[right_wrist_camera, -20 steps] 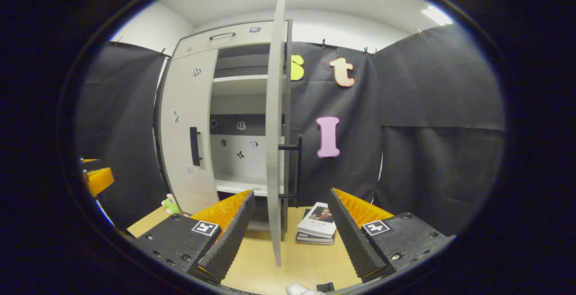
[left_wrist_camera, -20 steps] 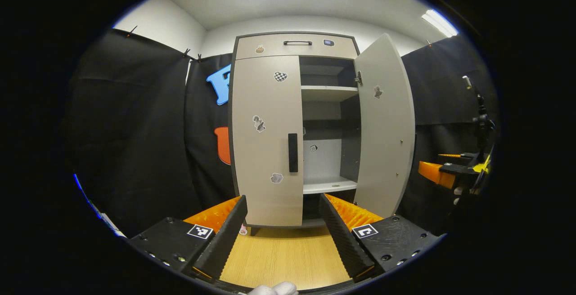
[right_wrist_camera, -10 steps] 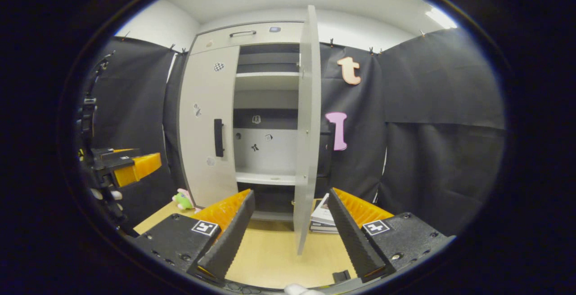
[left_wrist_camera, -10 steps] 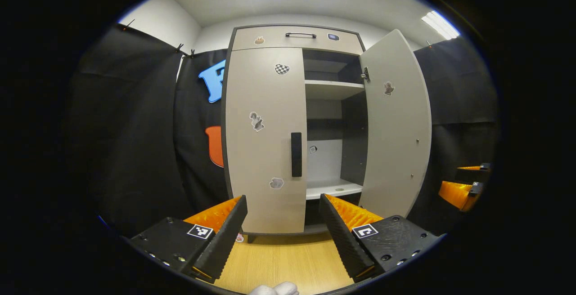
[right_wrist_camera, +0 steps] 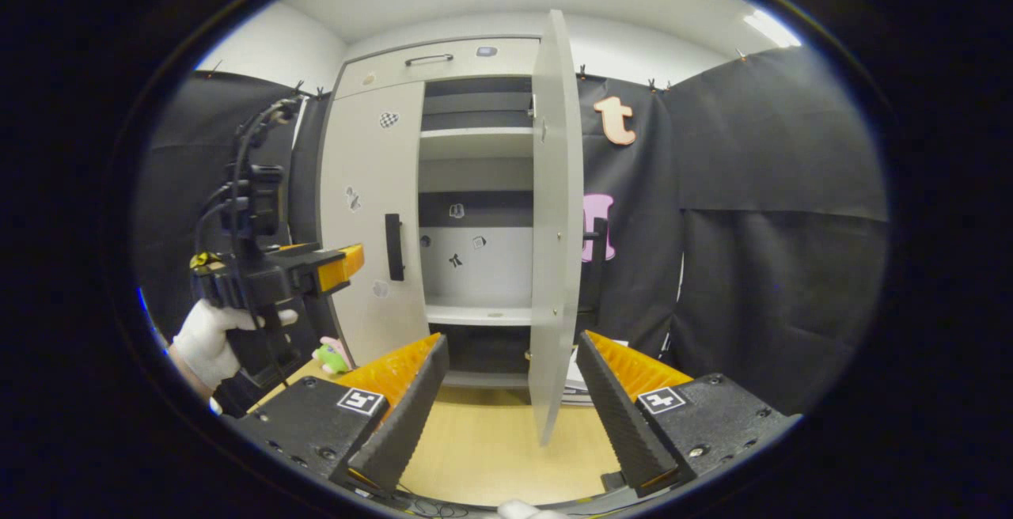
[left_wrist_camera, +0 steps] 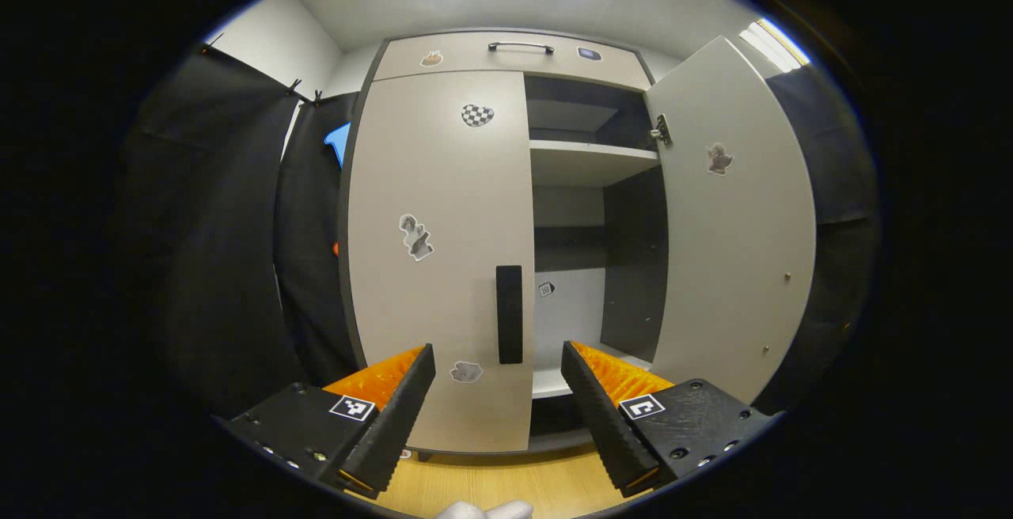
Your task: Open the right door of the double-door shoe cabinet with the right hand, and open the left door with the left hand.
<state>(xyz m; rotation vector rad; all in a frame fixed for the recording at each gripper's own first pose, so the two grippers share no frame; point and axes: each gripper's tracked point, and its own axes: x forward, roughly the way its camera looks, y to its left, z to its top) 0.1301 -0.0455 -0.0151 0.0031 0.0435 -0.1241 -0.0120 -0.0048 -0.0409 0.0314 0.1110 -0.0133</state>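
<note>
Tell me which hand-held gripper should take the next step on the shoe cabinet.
Left. The grey right door already stands open, while the grey left door is shut. The left hand-held gripper is open and lined up with that door's black vertical handle, though not yet around it.

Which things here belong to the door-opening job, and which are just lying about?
Job:
- grey double-door shoe cabinet
- closed grey left door with its black bar handle
- open grey right door
- left gripper, open

Lying about:
- green plush toy on the wooden floor
- stack of books behind the open door
</note>
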